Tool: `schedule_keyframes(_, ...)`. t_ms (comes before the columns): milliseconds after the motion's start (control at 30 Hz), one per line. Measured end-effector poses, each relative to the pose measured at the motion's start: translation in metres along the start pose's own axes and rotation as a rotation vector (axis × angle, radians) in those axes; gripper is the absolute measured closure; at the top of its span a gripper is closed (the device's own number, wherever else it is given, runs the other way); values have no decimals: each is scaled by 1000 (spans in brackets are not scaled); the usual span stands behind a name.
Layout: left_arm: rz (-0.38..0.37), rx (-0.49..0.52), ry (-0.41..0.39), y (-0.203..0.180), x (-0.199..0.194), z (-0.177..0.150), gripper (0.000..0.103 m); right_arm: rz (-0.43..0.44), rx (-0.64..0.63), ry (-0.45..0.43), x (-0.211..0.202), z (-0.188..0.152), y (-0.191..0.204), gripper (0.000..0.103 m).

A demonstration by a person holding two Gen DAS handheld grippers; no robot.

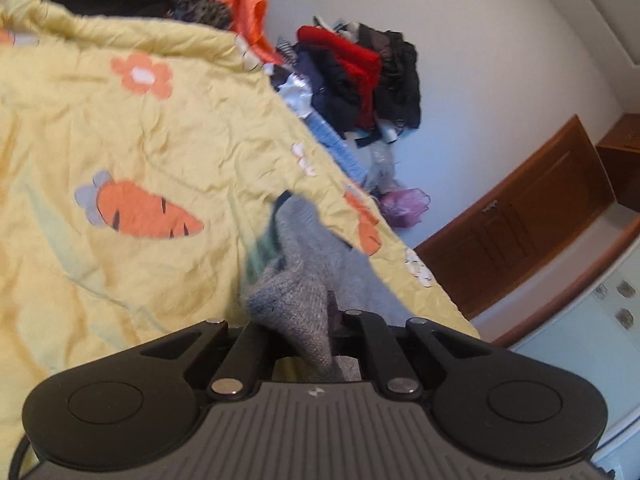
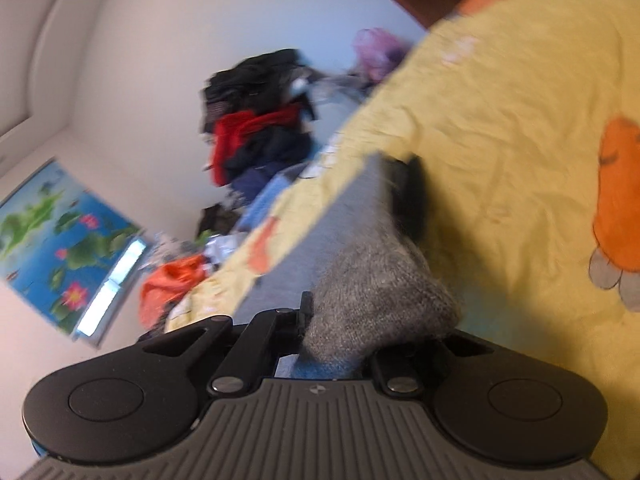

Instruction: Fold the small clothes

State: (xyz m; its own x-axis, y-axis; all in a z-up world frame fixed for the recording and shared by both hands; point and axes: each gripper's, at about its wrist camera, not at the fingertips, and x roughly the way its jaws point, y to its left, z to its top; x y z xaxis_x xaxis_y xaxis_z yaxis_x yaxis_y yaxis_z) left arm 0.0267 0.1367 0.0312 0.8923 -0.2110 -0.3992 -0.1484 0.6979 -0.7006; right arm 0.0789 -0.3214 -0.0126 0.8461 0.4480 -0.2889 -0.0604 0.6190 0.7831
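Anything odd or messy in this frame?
Only the background: a heap of red and dark clothes is piled untidily against the wall beyond the yellow carrot-print sheet. The grey knitted garment itself looks undamaged.

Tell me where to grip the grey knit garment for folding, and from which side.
Grip the grey knit garment by its two ends, one claw each side, as now: left claw and right claw each pinch a bunched end, probably letting it hang stretched between them.

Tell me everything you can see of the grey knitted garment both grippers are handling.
The grey knitted garment is fuzzy, wool-like, mottled grey. It bunches between the jaws of the left gripper and the right gripper, and spans between them above the yellow carrot-print sheet. A dark part shows at its far end. Its type is unclear.
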Motion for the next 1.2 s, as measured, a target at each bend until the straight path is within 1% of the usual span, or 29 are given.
schedule_keyframes(100, -42, 20, 34, 3, -37, -5, 99, 51, -18, 37, -31, -5, 9, 93)
schedule_keyframes(167, -29, 40, 80, 13, -64, -18, 98, 67, -27, 79, -58, -14, 10, 93)
schedule_keyframes(233, -42, 71, 140, 30, -90, -35, 98, 71, 0, 123, -89, -29, 3, 93)
schedule_keyframes(267, -23, 122, 171, 36, -99, -43, 97, 67, 18, 147, -104, -38, -3, 93)
schedule_keyframes(300, 18, 171, 191, 43, -106, -50, 94, 49, 26, 173, -117, -47, -9, 92)
schedule_keyframes(333, 53, 213, 195, 49, -114, -54, 93, 21, 12, 211, -127, -56, -13, 86)
schedule_keyframes(367, 99, 242, 192, 55, -120, -53, 85, -32, -21, 235, -136, -63, -14, 76)
schedule_keyframes(400, 150, 256, 174, 59, -126, -48, 78, -97, -64, 225, -145, -66, -14, 67)
schedule_keyframes(433, 192, 252, 127, 62, -134, -37, 75, -143, -99, 176, -156, -63, -13, 51)
schedule_keyframes(467, 203, 233, 61, 63, -141, -25, 72, -156, -126, 108, -167, -55, -12, 41)
schedule_keyframes(533, 189, 220, -83, 55, -145, 2, 59, -140, -174, -1, -176, -30, -9, 34)
schedule_keyframes(567, 187, 253, -123, 45, -138, 14, 29, -145, -198, -20, -171, -15, -6, 34)
schedule_keyframes(600, 183, 311, -126, 33, -122, 23, 10, -162, -232, -19, -158, -1, -4, 34)
schedule_keyframes(633, 176, 381, -110, 20, -100, 30, 11, -180, -274, 1, -141, 11, -2, 34)
schedule_keyframes(700, 136, 519, -18, -1, -45, 36, 11, -201, -369, 45, -98, 28, 5, 34)
schedule_keyframes(733, 136, 550, 34, -8, -18, 39, 11, -205, -408, 79, -74, 34, 7, 34)
schedule_keyframes(800, 147, 558, 141, -15, 34, 44, 12, -239, -450, 153, -30, 42, 7, 34)
schedule_keyframes(833, 147, 550, 169, -18, 51, 46, 13, -256, -465, 191, -10, 43, 8, 34)
schedule_keyframes(867, 121, 559, 196, -20, 65, 45, 13, -265, -483, 227, 3, 40, 10, 34)
schedule_keyframes(900, 98, 591, 228, -24, 76, 41, 13, -276, -507, 247, 14, 37, 13, 34)
schedule_keyframes(933, 95, 632, 260, -29, 87, 36, 14, -279, -528, 257, 23, 33, 15, 34)
schedule_keyframes(967, 114, 677, 282, -34, 95, 25, 34, -276, -545, 272, 30, 31, 16, 34)
schedule_keyframes(1000, 149, 712, 297, -35, 103, 18, 73, -274, -554, 284, 34, 28, 16, 34)
schedule_keyframes(1033, 174, 735, 321, -33, 112, 15, 86, -266, -560, 288, 36, 26, 17, 36)
schedule_keyframes(1067, 176, 746, 327, -32, 116, 14, 90, -251, -573, 287, 38, 23, 17, 49)
schedule_keyframes(1100, 166, 768, 316, -32, 114, 12, 94, -232, -588, 295, 39, 21, 17, 58)
schedule_keyframes(1133, 167, 812, 297, -37, 111, 10, 94, -217, -596, 306, 41, 20, 17, 81)
schedule_keyframes(1167, 185, 861, 248, -43, 106, 7, 95, -205, -595, 302, 41, 18, 19, 90)
schedule_keyframes(1200, 189, 890, 188, -49, 96, 8, 95, -190, -593, 282, 39, 19, 21, 90)
